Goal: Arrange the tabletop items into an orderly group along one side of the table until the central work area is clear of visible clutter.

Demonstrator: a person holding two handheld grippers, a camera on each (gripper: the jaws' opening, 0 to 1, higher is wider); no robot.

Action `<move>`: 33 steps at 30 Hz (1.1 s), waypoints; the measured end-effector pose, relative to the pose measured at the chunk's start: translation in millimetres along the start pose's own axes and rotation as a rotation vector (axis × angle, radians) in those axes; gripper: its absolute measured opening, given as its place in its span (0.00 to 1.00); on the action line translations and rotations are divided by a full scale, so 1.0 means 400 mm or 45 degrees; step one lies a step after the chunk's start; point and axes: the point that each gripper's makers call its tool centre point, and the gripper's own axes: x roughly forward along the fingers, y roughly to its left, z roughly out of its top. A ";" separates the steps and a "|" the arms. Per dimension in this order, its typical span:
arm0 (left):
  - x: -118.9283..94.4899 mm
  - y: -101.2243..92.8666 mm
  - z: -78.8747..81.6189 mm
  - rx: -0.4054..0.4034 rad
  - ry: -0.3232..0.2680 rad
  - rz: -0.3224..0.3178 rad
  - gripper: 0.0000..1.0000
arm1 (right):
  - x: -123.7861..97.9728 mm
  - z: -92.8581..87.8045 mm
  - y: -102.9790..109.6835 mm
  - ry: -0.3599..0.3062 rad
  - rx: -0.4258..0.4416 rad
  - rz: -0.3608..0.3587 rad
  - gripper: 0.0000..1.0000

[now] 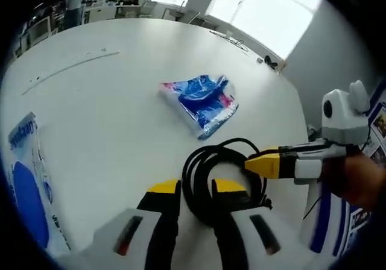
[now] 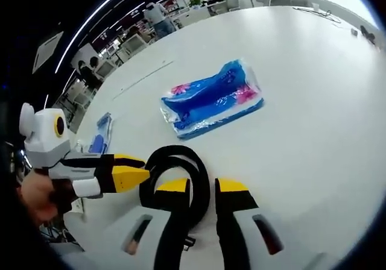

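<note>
Both claws are seen closing in on one coil of black cable. From the left gripper view, the left claw [image 1: 196, 188] is held part open, its yellow-tipped jaws set to either side of a strand of the cable coil [image 1: 220, 176], which lies on the white table [image 1: 108, 113] near the edge closest to the person; whether the pads are pressing the strand cannot be told. The right claw [image 1: 256, 164] is seen coming in from the right, held in a hand [image 1: 353, 179], with its tip at the coil; its opening cannot be made out here. A blue plastic packet [image 1: 202, 104] lies further in, towards the middle of the table, and a white and blue bag [image 1: 30, 185] lies at the table's left edge, cut off by the view. From the right gripper view, the right claw [image 2: 202, 188] is part open astride the same cable coil [image 2: 175, 182], with one strand between the jaws; a firm hold cannot be confirmed. The left claw [image 2: 136, 173] is seen entering from the left, its tip at the coil. The blue packet [image 2: 211, 101] lies beyond, well apart from the coil. The step in hand is judged to be the gathering of the cable; next, a sure closing on the coil would be needed before it is carried to one side. The coil's near part is hidden behind the jaws.
</note>
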 end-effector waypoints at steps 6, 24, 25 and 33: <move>-0.001 0.003 0.003 0.009 -0.001 0.002 0.23 | -0.004 0.005 0.000 -0.006 -0.019 -0.006 0.17; -0.022 0.008 0.007 0.030 -0.009 0.009 0.35 | -0.020 0.025 0.004 -0.031 -0.072 -0.014 0.26; -0.023 0.010 0.008 0.028 -0.009 0.011 0.36 | -0.022 0.027 0.004 -0.032 -0.080 -0.015 0.26; -0.040 0.012 0.022 0.040 -0.028 0.019 0.38 | -0.030 0.033 0.006 -0.034 -0.108 -0.008 0.28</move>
